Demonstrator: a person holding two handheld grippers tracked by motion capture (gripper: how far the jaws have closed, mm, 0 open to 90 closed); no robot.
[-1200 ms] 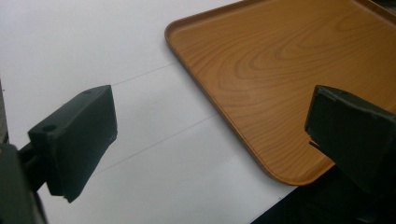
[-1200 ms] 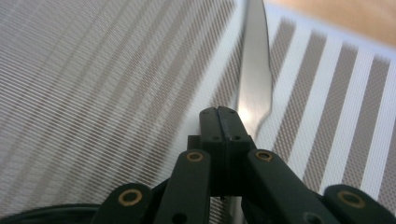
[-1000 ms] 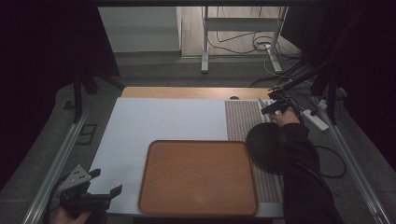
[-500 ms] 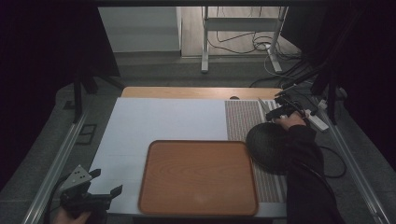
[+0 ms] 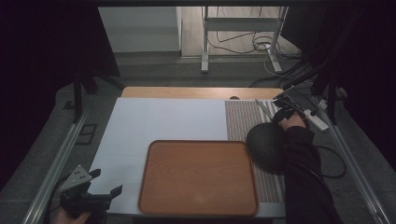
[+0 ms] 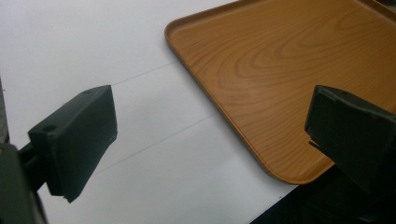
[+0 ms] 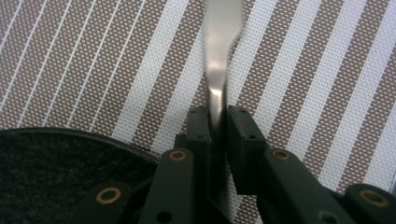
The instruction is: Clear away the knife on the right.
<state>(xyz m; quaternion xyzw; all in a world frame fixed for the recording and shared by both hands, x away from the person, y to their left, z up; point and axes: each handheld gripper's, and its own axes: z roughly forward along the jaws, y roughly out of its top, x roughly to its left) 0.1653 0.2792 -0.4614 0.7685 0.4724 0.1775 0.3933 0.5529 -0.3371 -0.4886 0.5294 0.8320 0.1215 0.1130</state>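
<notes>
A slim silver utensil handle [image 7: 218, 60] lies on the striped mat [image 7: 303, 79], pinched between the right gripper's [image 7: 217, 126] jaws.

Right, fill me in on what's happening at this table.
A person is working two handheld tools at a table. The right claw is closed on a slim metal utensil lying on the striped placemat, beside a dark round plate; which kind of utensil it is cannot be told. The left claw is wide open, holding nothing, hovering over the white tabletop near the corner of the wooden tray, which has nothing on it.
</notes>
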